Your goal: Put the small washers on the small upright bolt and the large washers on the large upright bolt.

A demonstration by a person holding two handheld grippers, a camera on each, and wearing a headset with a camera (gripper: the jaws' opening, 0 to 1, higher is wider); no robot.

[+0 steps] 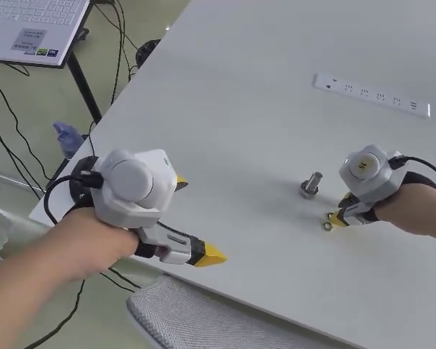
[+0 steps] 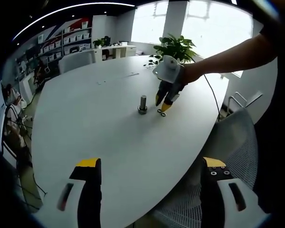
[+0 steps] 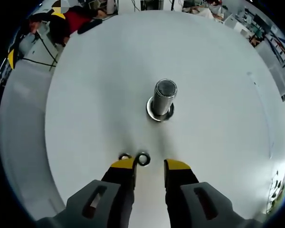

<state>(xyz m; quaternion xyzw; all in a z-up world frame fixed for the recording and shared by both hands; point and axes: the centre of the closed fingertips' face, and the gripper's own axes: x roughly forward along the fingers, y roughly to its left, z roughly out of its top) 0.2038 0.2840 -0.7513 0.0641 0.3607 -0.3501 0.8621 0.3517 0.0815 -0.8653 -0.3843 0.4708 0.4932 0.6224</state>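
One upright metal bolt (image 1: 312, 184) (image 3: 162, 99) stands on the white table (image 1: 261, 87), with a washer (image 3: 160, 114) around its base. Two small washers (image 3: 143, 158) (image 3: 125, 156) lie flat just in front of my right gripper (image 3: 150, 165) (image 1: 339, 217), which is open and low over the table. One of them sits by the inner edge of the left fingertip (image 3: 124, 164). My left gripper (image 1: 196, 218) (image 2: 151, 164) hovers at the table's near edge, jaws wide open and holding nothing. In the left gripper view, the bolt (image 2: 143, 104) and the right gripper (image 2: 164, 99) are ahead.
A white power strip (image 1: 370, 94) lies at the far right of the table. A laptop (image 1: 29, 29) sits on a stand at the far left, with cables and a blue bottle (image 1: 67, 136) on the floor. A grey mesh chair (image 1: 203, 320) is below the table's near edge.
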